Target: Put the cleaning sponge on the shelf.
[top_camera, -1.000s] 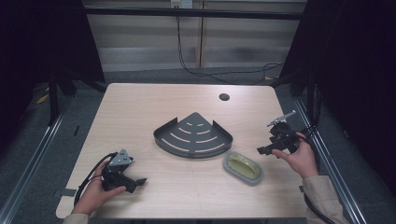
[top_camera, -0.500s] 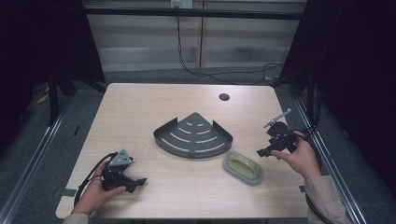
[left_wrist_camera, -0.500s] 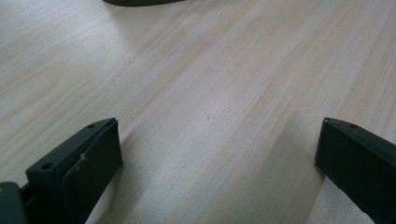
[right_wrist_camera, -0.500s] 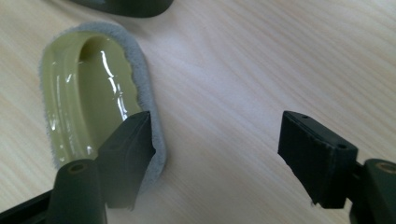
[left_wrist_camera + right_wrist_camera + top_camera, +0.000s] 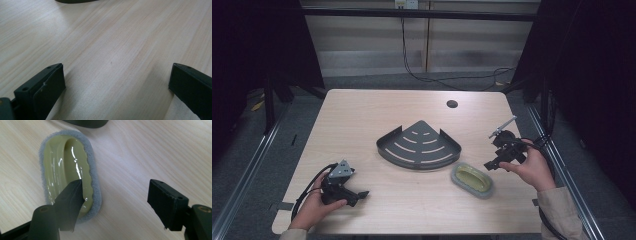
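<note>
High view takes in a pale wooden table (image 5: 362, 120) with a small dark round hole (image 5: 452, 104) near its far edge. At the middle of the table lies a dark grey fan-shaped tray (image 5: 418, 145) with curved slots in its floor and a low rim, its point toward the far side. Just beside the tray's near right corner, apart from it, sits an oval scrub pad (image 5: 472, 179): a glossy yellow-green top on a grey fuzzy base.

At the near left corner, the left hand (image 5: 314, 207) holds the left gripper (image 5: 357, 194) low on the table, a grey three-cornered plate on top and a black cable looping behind it. Left gripper view shows its fingers (image 5: 40, 92) spread wide over bare wood, with the tray's edge just showing at the top.

By the right edge, the right hand (image 5: 532, 170) holds the right gripper (image 5: 488, 165) above the table, tilted down toward the scrub pad. Right gripper view shows its fingers (image 5: 166, 202) spread apart and holding nothing; one finger overlaps the pad's near end in the picture, the other stands over bare wood beside it. Whether that finger touches the pad I cannot tell.
</note>
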Demonstrator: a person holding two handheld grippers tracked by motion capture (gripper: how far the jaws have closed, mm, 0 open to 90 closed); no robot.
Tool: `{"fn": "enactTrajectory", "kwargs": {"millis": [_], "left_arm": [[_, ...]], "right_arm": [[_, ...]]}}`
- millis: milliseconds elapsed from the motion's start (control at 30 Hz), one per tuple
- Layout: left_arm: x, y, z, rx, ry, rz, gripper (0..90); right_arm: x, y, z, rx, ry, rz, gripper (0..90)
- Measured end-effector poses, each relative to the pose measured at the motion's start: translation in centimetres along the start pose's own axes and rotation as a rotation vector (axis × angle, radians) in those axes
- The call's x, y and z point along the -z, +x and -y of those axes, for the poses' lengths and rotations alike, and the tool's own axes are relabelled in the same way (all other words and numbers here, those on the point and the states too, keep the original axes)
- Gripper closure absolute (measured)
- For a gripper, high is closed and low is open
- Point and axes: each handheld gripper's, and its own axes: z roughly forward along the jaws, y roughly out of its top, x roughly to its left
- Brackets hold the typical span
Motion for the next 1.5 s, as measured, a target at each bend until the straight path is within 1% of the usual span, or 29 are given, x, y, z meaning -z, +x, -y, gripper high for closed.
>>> {"fn": "enactTrajectory", "kwargs": {"millis": [67, 100, 167, 300, 333, 433, 467, 500, 733, 800, 900, 933, 1200, 1333, 1500], "left_arm": [[0.0, 0.0, 0.0, 0.000, 0.000, 0.000, 0.1], [0.0, 0.0, 0.0, 0.000, 0.000, 0.000, 0.1], [0.0, 0.0, 0.0, 0.000, 0.000, 0.000, 0.1], [0.0, 0.0, 0.0, 0.000, 0.000, 0.000, 0.1], [0.0, 0.0, 0.0, 0.000, 0.000, 0.000, 0.1], [0.0, 0.0, 0.0, 0.000, 0.000, 0.000, 0.1], [0.0, 0.0, 0.0, 0.000, 0.000, 0.000, 0.1], [0.0, 0.0, 0.0, 0.000, -0.001, -0.001, 0.1], [0.0, 0.0, 0.0, -0.001, 0.000, -0.001, 0.1], [0.0, 0.0, 0.0, 0.000, 0.000, 0.000, 0.1], [0.0, 0.0, 0.0, 0.000, -0.001, 0.000, 0.1], [0.0, 0.0, 0.0, 0.000, 0.000, 0.000, 0.1], [0.0, 0.0, 0.0, 0.001, -0.003, 0.002, 0.1], [0.0, 0.0, 0.0, 0.001, -0.003, 0.002, 0.1], [0.0, 0.0, 0.0, -0.001, -0.004, 0.001, 0.1]], "right_arm": [[0.1, 0.2, -0.2, 0.014, 0.000, 0.001, 28.3], [0.2, 0.3, -0.3, 0.010, 0.003, -0.002, 28.3], [0.3, 0.7, -0.5, 0.030, 0.008, -0.007, 28.8], [0.4, 1.1, -0.8, 0.044, 0.010, -0.010, 29.6], [0.4, 1.2, -0.8, 0.040, 0.016, -0.013, 29.6], [0.2, 1.4, -1.0, 0.060, 0.016, -0.014, 29.6], [0.2, 1.5, -1.0, 0.047, 0.026, -0.019, 29.6], [0.2, 1.6, -1.1, 0.056, 0.026, -0.021, 29.6], [-0.3, 2.1, -1.4, 0.077, 0.033, -0.031, 30.5], [-0.3, 2.2, -1.4, 0.074, 0.037, -0.034, 30.6], [-0.4, 2.3, -1.5, 0.089, 0.034, -0.041, 30.7], [-0.4, 2.4, -1.5, 0.086, 0.036, -0.046, 30.7], [-1.4, 2.8, -1.7, 0.100, 0.058, -0.069, 32.0], [-1.5, 2.8, -1.7, 0.099, 0.051, -0.083, 32.6], [-1.4, 2.9, -1.7, 0.100, 0.049, -0.086, 34.1]]}}
